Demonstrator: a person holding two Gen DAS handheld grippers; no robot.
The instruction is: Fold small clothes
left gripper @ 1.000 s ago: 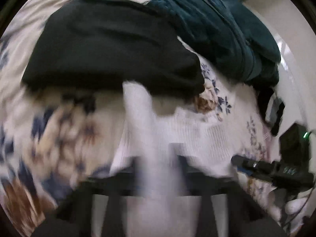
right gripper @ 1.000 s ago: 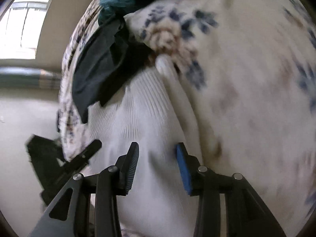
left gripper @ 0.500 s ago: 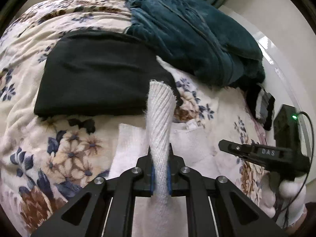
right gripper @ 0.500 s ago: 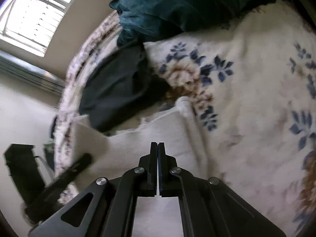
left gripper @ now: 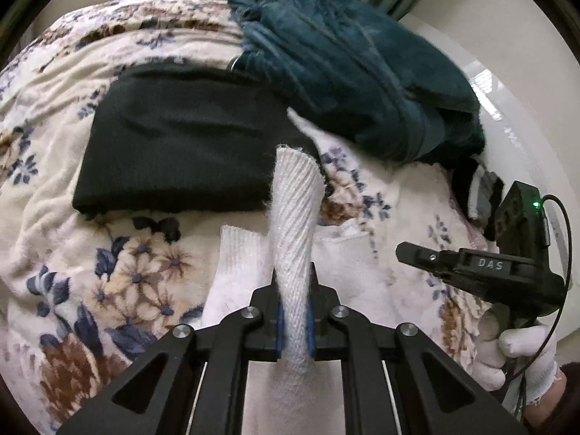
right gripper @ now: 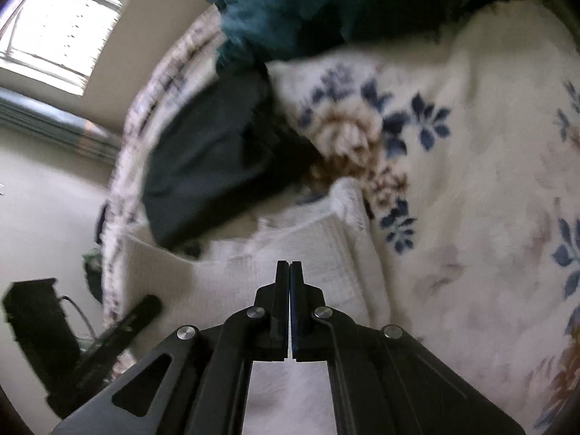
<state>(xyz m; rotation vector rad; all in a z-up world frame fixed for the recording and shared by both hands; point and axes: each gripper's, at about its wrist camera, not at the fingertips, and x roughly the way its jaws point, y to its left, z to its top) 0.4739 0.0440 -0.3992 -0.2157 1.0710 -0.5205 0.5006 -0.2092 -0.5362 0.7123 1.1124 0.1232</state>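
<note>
A white ribbed knit garment (left gripper: pixel 246 264) lies on the floral blanket (left gripper: pixel 54 239). My left gripper (left gripper: pixel 293 308) is shut on a bunched fold of it (left gripper: pixel 295 217) that stands up between the fingers. In the right wrist view the same garment (right gripper: pixel 290 253) lies spread below my right gripper (right gripper: pixel 290 272), whose jaws are closed together above it; whether cloth is pinched there I cannot tell. The right gripper also shows at the right of the left wrist view (left gripper: pixel 471 268), held by a white-gloved hand.
A folded black garment (left gripper: pixel 181 148) lies beyond the white one. A heap of teal plush fabric (left gripper: pixel 344 72) sits behind it. A black device with a green light (left gripper: pixel 518 210) and a cable stand at the bed's right edge.
The right gripper has shut from open. The left gripper has lifted the white fold clear of the blanket and holds it steady; the right view still drifts.
</note>
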